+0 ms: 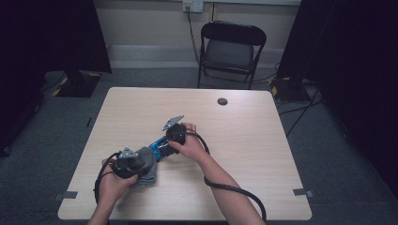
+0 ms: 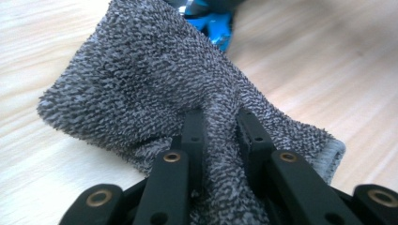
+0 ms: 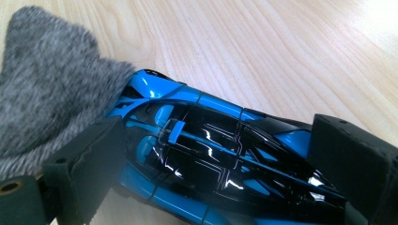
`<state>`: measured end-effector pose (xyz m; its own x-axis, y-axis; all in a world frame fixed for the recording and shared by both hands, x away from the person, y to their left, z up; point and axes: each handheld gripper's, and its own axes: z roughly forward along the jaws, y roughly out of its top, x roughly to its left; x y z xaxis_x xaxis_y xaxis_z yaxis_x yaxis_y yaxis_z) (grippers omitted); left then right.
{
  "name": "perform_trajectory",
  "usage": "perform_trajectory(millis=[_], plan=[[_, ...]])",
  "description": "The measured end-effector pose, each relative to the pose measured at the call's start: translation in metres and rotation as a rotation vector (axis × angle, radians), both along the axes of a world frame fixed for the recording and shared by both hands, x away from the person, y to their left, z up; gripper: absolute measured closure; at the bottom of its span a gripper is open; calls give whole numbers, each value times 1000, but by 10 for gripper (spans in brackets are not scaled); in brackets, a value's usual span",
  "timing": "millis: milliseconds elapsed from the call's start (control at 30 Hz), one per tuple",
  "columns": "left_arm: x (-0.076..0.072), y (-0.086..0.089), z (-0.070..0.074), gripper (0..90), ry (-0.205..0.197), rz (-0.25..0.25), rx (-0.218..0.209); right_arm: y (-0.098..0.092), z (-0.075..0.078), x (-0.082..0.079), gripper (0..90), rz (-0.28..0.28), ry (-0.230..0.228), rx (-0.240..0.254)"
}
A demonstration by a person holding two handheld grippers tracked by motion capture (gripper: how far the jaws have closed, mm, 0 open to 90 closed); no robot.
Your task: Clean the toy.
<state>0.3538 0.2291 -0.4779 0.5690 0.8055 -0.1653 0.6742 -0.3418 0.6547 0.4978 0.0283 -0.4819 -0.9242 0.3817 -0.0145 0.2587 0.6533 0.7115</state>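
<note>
Pale woodgrain table (image 1: 244, 140) — nubby grey terry cloth (image 2: 155, 84) against glossy blue-black toy car (image 3: 211, 154)

Rough grey terry cloth (image 2: 155, 79), glossy plastic toy car (image 3: 211, 154), pale wood-grain table (image 1: 244, 140).

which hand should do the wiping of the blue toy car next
Left: its tool is shut on the grey terry cloth, already against the glossy blue and black toy car. The right tool is gripping that car.

One towel (image 2: 155, 89), one toy car (image 3: 211, 159), one chair (image 1: 230, 49).
</note>
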Motion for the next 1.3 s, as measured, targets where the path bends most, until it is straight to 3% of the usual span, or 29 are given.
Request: perform_trajectory(millis=[900, 1100, 1300], plan=[[-8, -42, 0, 759, 8, -164, -43, 0, 0, 1, 43, -1, 2, -1], [-8, -40, 3, 758, 1, -175, -48, -1, 0, 1, 43, 2, -1, 2], [-8, -28, 9, 758, -13, -151, -48, -1, 0, 1, 43, -1, -1, 5]])
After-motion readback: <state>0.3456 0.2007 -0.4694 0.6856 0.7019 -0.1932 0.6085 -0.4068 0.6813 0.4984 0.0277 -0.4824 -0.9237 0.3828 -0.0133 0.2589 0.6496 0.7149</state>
